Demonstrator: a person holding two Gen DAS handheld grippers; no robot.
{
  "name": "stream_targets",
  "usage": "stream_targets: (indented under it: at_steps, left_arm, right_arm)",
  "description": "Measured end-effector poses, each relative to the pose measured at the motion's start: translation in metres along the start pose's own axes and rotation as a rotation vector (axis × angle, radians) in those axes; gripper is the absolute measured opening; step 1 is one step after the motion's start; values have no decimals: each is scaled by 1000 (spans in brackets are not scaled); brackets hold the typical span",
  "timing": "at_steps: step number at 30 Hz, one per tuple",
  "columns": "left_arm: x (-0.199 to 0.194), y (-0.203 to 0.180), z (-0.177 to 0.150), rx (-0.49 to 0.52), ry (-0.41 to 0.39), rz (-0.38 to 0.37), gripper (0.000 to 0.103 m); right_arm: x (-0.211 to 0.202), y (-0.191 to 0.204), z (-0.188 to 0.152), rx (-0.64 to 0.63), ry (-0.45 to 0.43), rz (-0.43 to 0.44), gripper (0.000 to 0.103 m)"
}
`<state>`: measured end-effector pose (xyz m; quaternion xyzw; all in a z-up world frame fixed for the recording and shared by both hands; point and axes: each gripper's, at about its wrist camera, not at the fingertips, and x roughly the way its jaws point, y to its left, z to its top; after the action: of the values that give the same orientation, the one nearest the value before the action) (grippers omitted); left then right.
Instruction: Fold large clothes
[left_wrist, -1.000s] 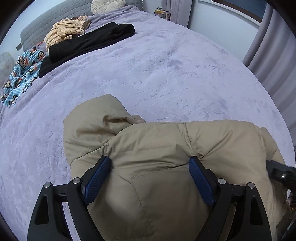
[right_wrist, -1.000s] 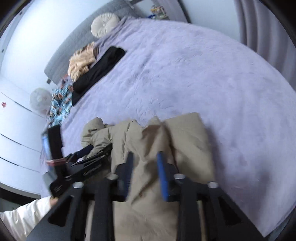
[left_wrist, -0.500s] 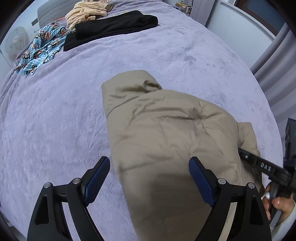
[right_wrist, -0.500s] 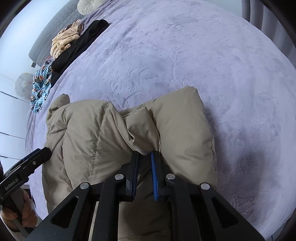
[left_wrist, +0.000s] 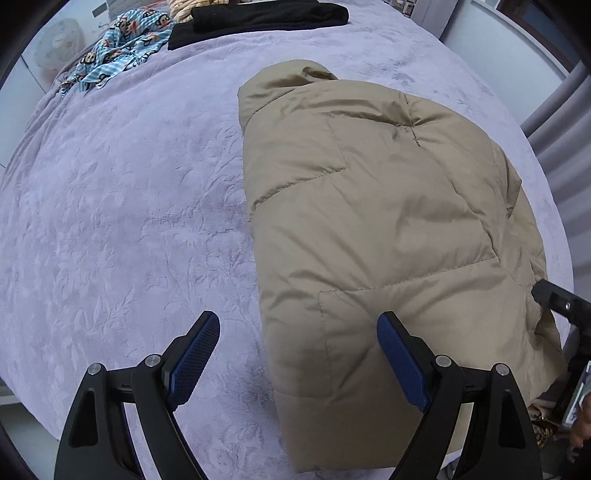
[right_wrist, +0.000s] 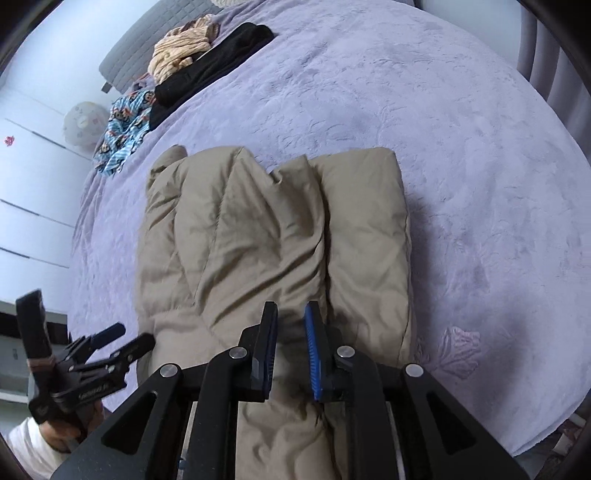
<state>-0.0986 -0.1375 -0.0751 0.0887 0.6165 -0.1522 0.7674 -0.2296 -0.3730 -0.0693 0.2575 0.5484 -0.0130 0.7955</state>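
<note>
jacket (left_wrist: 369, 206) lengthwise, hood far | left gripper (left_wrist: 295, 354) wide, empty | right gripper (right_wrist: 291, 343) parted, empty

Jacket (left_wrist: 373, 221) on bed (left_wrist: 129, 221), clothes pile (left_wrist: 236, 18) behind it

Bed (left_wrist: 122, 206) covered by a lavender plush blanket (right_wrist: 461, 155) with an embossed leaf pattern. Lying directly on it: a folded tan puffer jacket (left_wrist: 373, 229) near the front edge; well apart, toward the headboard, a black garment (left_wrist: 258, 18), a cream striped garment (right_wrist: 181, 51) touching it, and a blue monkey-print cloth (left_wrist: 118, 48) beside the black one.
</note>
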Motion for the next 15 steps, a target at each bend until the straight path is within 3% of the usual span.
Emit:
stream_targets:
  at_steps: [3, 6, 9, 15]
  left_arm:
    - [-3, 3, 0, -19, -1, -6, 88]
    - [-5, 5, 0, -23, 2, -19, 88]
    - [-6, 9, -2, -19, 0, -32, 88]
    - [-10, 18, -4, -29, 1, -57, 88]
  right_arm:
    - [-1, 6, -14, -49, 26, -31, 17]
    - [5, -1, -19, -19, 51, -29, 20]
    - [8, -5, -20, 14, 36, -45, 25]
    - [4, 1, -19, 42, 16, -85, 26]
